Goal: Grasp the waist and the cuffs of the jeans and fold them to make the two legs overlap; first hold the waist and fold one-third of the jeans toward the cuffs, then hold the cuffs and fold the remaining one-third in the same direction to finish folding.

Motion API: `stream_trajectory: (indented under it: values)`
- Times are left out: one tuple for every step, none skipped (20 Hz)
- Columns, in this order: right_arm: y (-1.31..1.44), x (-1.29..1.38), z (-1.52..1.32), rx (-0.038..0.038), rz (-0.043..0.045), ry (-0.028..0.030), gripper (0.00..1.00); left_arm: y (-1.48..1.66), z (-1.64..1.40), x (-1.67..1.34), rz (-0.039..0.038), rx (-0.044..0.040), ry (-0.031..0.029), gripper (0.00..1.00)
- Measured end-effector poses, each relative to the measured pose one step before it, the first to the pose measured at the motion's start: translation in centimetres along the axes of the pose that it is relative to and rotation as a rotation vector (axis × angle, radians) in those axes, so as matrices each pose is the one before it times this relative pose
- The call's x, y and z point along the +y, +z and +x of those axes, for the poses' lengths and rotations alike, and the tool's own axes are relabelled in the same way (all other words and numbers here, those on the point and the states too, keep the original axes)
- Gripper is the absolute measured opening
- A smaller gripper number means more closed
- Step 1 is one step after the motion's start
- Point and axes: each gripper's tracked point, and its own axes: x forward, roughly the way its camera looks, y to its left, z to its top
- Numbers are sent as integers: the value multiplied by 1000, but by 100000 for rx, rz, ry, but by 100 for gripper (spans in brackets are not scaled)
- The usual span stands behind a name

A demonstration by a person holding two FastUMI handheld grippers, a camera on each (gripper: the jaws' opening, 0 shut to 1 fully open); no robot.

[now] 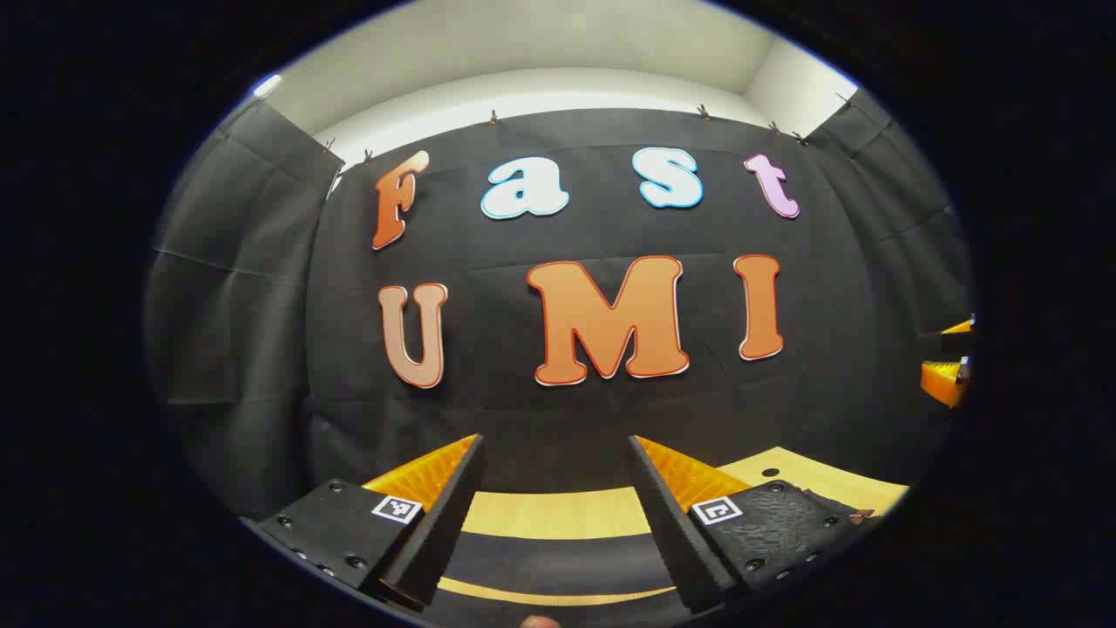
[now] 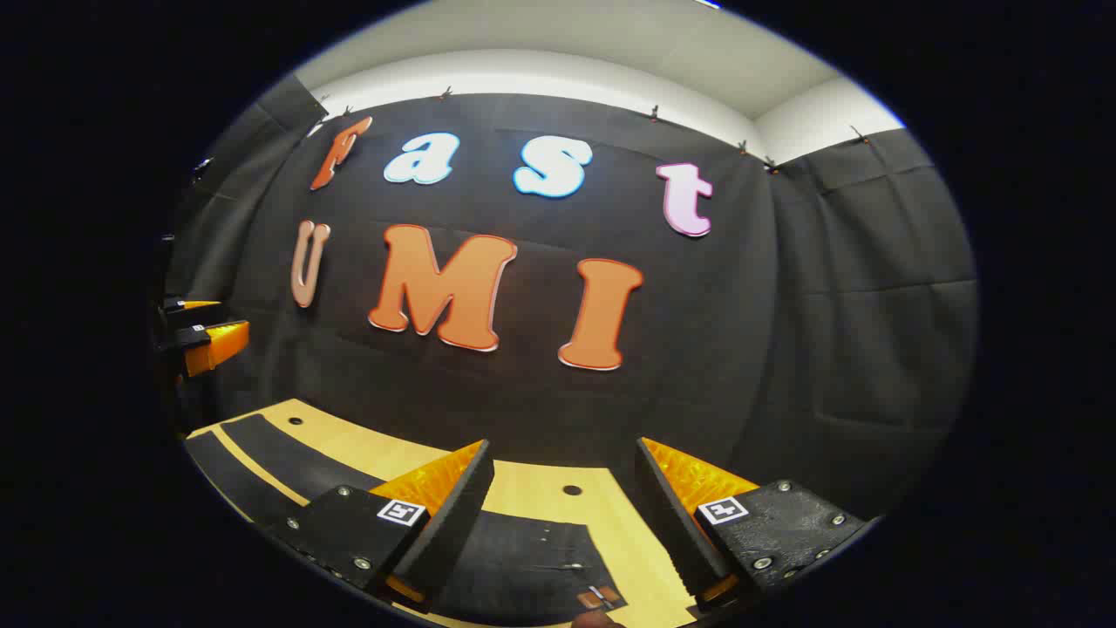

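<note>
Black jeans lie flat on the wooden table, low in the right gripper view, with a brown waist patch near the bottom edge. One dark leg runs off to the left. My right gripper hangs open above the waist end, nothing between its fingers. In the left gripper view the jeans show as dark bands under my left gripper, which is open and holds nothing. Both point at the booth wall.
The pale table has small round holes. The right gripper shows at the far right of the left gripper view. The left gripper shows at the far left of the right gripper view. Black cloth walls close in the table.
</note>
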Motion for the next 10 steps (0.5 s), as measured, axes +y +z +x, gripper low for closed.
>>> stream_trajectory:
  values:
    - [-273, 458, 887, 2, -1118, 1714, 98, 1154, -282, 312, -2061, -3864, 849, 99]
    - [-706, 486, 689, 1415, -298, 2058, 98, 653, -158, 146, -2418, -3148, 1315, 100]
    - [-503, 699, 444, 1468, 772, 2792, 98, 261, -196, 372, -707, -996, 819, 100]
    - [-199, 612, 491, 610, 583, 2139, 98, -373, -76, 249, -135, 128, 521, 100]
    - [-214, 194, 255, 1216, 441, 335, 98, -597, 110, 236, 473, 1670, 884, 100]
    - [-99, 90, 161, 421, 589, 100, 98, -911, 253, 421, 562, 1944, 1015, 99]
    - [205, 151, 147, -561, 327, -611, 98, -516, 277, 96, 775, 1482, -342, 98]
    - [235, 301, 185, -1123, 649, -985, 98, -407, 351, 128, 113, 512, -397, 100]
    - [208, 159, 253, 172, 1101, -2386, 98, -447, 417, 274, 154, 880, -529, 100]
    - [-381, 307, 119, 1657, 2418, -1469, 98, -557, 245, 297, 547, 1249, -283, 100]
